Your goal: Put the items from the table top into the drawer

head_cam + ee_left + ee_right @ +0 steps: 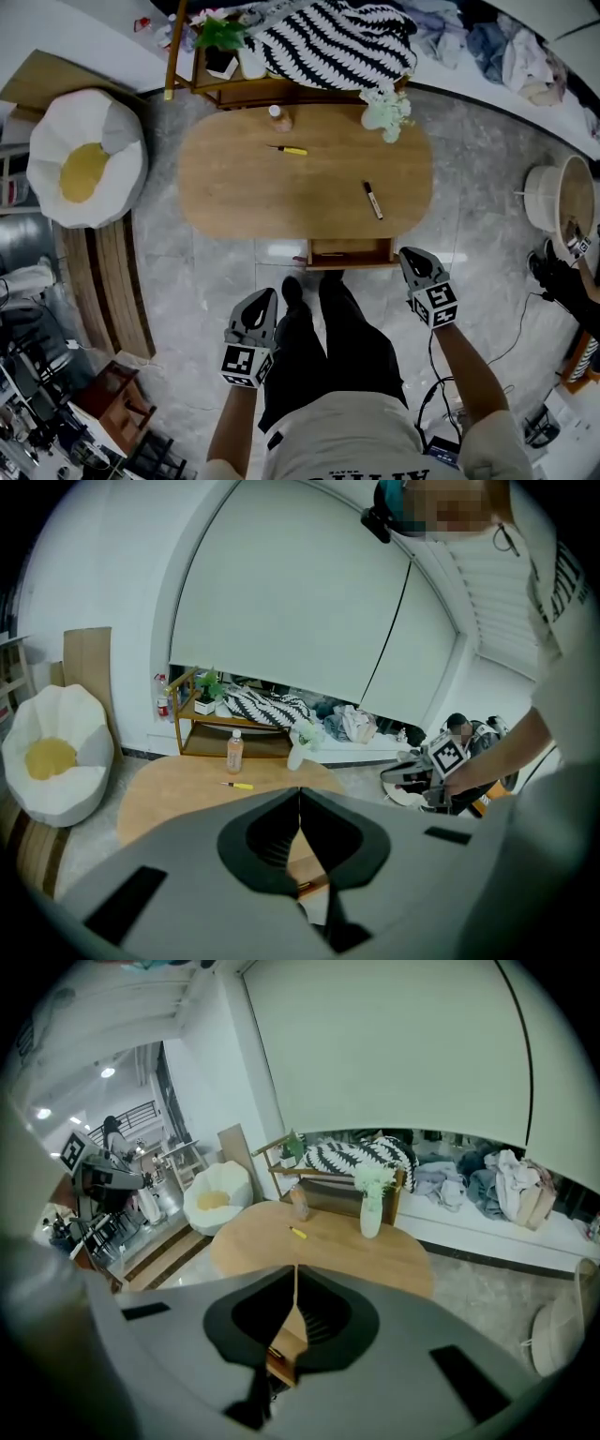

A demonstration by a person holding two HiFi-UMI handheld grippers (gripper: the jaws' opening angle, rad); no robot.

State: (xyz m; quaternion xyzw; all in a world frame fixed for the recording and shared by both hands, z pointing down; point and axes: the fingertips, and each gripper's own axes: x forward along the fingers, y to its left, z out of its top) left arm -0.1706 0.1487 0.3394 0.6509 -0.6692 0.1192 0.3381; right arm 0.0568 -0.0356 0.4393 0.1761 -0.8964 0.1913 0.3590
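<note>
Head view looking steeply down on an oval wooden table [234, 197], with a person's legs [328, 337] at its near side. On the table top: a slim yellow item [292, 150] far of centre, a black marker [373, 200] toward the near right, a small bottle [279, 117] at the far edge, and a vase of pale flowers [386, 111] at the far right. Under the table's near edge, a shallow wooden drawer [352, 251], pulled open.

To the near left of the legs, the left gripper [269, 295], jaws pressed together with nothing between them, well apart from the table and every item on it. To the near right, the right gripper [406, 255], jaws likewise closed and empty, tips just right of the open drawer, not touching it.

Black marker closest to the right gripper, on the table top beyond the drawer. Yellow item and bottle farther off and to the left.

Behind the table, a low shelf [234, 89] beside a black-and-white striped cloth [328, 37].
</note>
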